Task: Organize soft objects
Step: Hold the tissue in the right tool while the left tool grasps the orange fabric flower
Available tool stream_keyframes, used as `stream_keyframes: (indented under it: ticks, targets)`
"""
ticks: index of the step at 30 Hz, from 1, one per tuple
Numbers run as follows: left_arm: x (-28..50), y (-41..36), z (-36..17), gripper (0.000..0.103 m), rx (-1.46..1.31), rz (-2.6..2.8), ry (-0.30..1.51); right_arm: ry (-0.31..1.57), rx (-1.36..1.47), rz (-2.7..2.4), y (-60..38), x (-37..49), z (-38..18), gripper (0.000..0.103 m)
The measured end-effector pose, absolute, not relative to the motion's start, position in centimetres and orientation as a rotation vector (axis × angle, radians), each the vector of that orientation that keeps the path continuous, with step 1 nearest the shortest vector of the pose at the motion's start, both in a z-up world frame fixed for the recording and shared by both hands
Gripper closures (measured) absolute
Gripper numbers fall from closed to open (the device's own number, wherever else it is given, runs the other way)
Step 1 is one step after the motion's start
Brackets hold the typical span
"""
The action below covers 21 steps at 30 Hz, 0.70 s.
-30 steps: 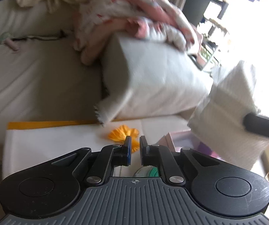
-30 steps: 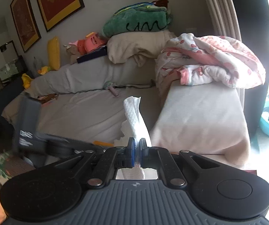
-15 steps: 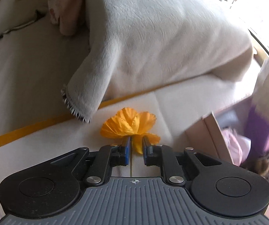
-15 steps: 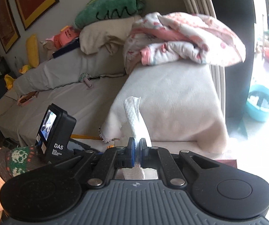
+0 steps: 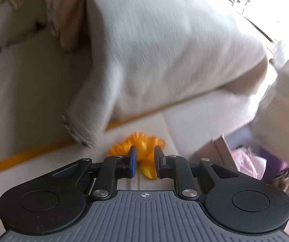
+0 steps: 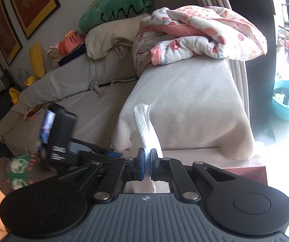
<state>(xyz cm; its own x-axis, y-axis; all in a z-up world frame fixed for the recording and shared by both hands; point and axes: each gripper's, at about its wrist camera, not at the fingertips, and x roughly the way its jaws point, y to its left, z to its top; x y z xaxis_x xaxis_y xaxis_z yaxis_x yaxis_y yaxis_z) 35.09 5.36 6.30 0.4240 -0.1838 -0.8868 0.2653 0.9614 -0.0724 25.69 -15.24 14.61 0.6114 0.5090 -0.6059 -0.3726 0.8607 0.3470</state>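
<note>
An orange fabric flower (image 5: 120, 146) lies on a white surface with a yellow stripe (image 5: 43, 161). My left gripper (image 5: 145, 150) points down at it. Its jaws are opening, and part of the flower sits between them without being pressed. My right gripper (image 6: 147, 154) is shut on a white textured cloth (image 6: 144, 121) that stands up from the pads. In the left wrist view the same cloth (image 5: 281, 92) hangs blurred at the right edge. The left tool's camera block (image 6: 61, 129) and a patterned sleeve (image 6: 17, 171) show at the left of the right wrist view.
An open cardboard box (image 5: 221, 151) with pink and purple soft things stands right of the flower. Behind is a sofa arm under a beige cover (image 6: 184, 100), with a floral blanket (image 6: 200, 32) on it. A green plush (image 6: 116, 6) lies on the sofa back and a blue basin (image 6: 287, 102) on the floor.
My left gripper has dropped toward the orange flower and its jaws have parted around it. My right gripper has come lower with the white cloth still in it.
</note>
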Motion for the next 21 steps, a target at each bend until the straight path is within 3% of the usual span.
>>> stream_keyframes:
  ticks: [2,5,6,12,21]
  targets:
    - [34.9,5.0,6.2,0.07,0.108,-0.292,1.081,0.753,0.179,0.508,-15.3,25.5,14.6,0.098]
    - [34.9,4.9,6.4,0.049,0.066,-0.327,1.102,0.754,0.188,0.508,-15.5,25.6,14.6,0.098]
    - [34.8,4.9,6.4,0.047,0.07,-0.337,1.102,0.755,0.192,0.508,-15.5,25.6,14.6,0.098]
    - [34.3,5.1,7.3,0.051,0.152,-0.252,1.009,0.754,0.188,0.518,-15.3,25.5,14.6,0.098]
    - [35.5,5.8,6.0,0.058,0.125,-0.198,1.135,0.768,0.179,0.518,-14.9,25.5,14.6,0.098]
